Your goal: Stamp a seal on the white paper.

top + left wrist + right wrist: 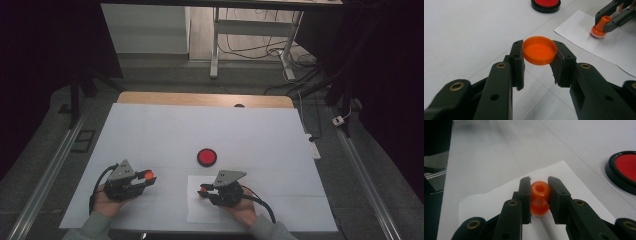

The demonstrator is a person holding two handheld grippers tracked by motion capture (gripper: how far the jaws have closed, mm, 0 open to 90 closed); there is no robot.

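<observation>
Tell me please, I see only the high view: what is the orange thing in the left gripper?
Observer: A round orange cap, open side facing the camera, pinched at its rim by the left gripper.
Operator: And the right gripper?
Observer: The right gripper clamps an orange stamp by its handle.
Operator: Does the stamp touch the paper?
Observer: Yes, its base rests on the white paper, beside the red ink pad.

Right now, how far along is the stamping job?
Done: the orange cap is off the stamp and clamped in the left gripper. In hand: the right gripper grips the orange stamp, its base down on the paper sheet, apparently pressing a mark. The red ink pad sits open beside the sheet. Left, likely: lift to check the print, then recap.
</observation>
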